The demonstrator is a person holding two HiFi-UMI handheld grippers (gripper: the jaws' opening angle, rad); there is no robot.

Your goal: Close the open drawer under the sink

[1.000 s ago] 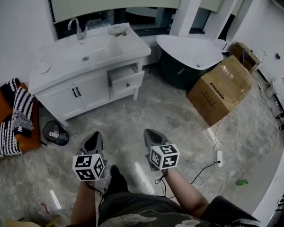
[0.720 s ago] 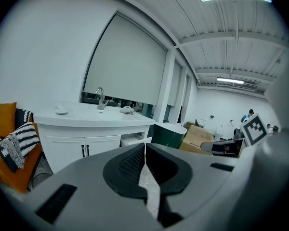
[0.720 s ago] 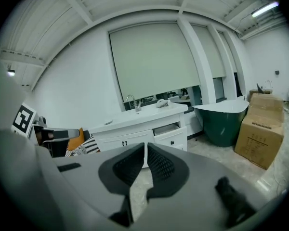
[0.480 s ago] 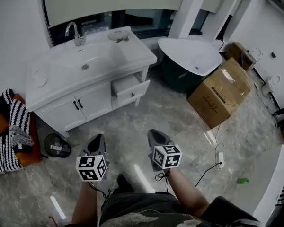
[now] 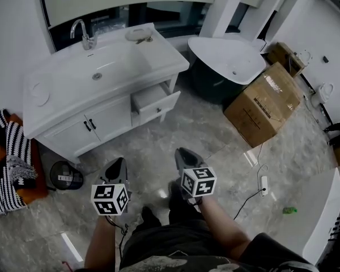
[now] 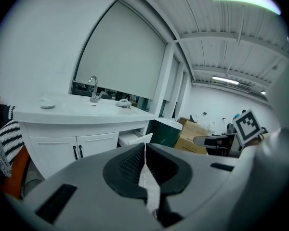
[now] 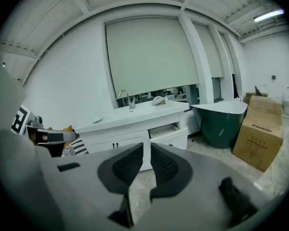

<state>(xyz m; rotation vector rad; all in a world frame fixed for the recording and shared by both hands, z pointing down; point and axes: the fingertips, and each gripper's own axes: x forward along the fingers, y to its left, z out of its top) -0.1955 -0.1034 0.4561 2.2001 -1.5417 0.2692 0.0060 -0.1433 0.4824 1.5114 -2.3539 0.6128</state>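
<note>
Drawer: The drawer [image 5: 154, 101] is standing pulled out at the right end of the white vanity [image 5: 62, 134], below the top's right side and just beside the two doors with dark handles, its front jutting over the marble floor [image 5: 215, 135].
Sink: The basin [image 5: 105, 66] is sitting in the vanity's top, with the tap [image 5: 79, 33] rising at its rear edge and a small dish [image 5: 139, 34] lying near the back right corner.
Left gripper: You are holding the left gripper [image 5: 117, 164] over the floor, well apart from the drawer, its jaws pressed together on nothing.
Right gripper: You are holding the right gripper [image 5: 184, 153] beside it, pointing toward the vanity, its jaws closed to a sliver and gripping nothing.
Surroundings: A dark green tub [image 5: 215, 86] is standing right of the vanity, a cardboard box [image 5: 265, 103] is resting further right, and a striped cloth [image 5: 11, 152] is lying at the left.
</note>
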